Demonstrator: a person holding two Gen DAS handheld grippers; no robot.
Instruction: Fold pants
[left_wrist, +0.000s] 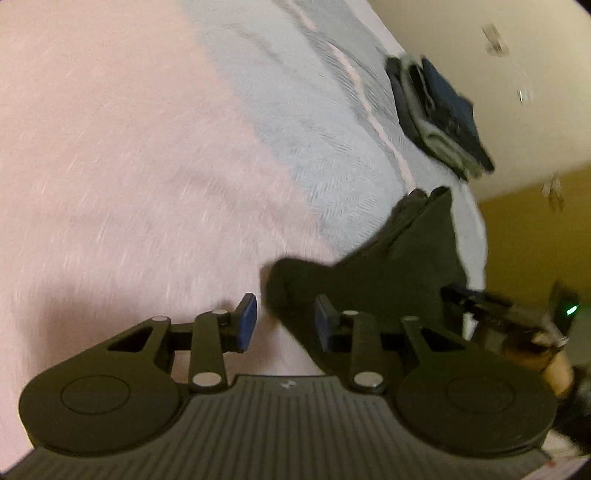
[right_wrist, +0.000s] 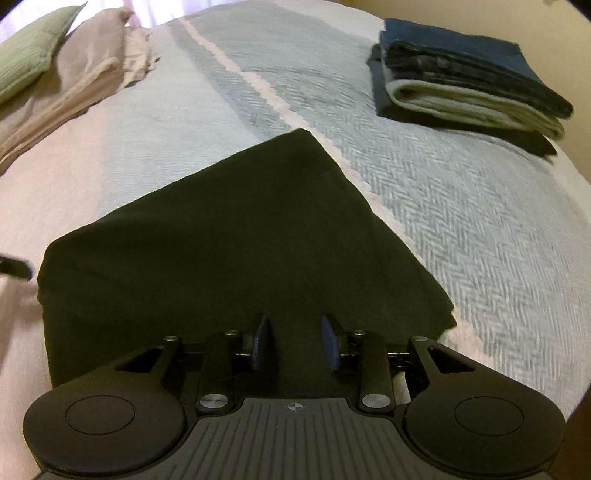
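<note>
Both grippers, jaws apart, at folded black pants (right_wrist: 229, 236) on bed.
Right gripper (right_wrist: 295, 341): open, holding nothing, above pants' near edge. Left gripper (left_wrist: 284, 323): open, beside pants' corner. Pants lie flat on pink-and-grey bedspread (right_wrist: 461, 206). Stack of folded clothes (right_wrist: 461, 81) well apart; pillows (right_wrist: 55, 74) far left.

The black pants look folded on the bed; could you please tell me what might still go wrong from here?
1. The right hand-held gripper is open, its fingers straddling the black pants' near edge; shutting or dragging could rumple the fold.
2. The left hand-held gripper is open at the pants' edge in a motion-blurred view; a fast sweep might catch the cloth.
</note>
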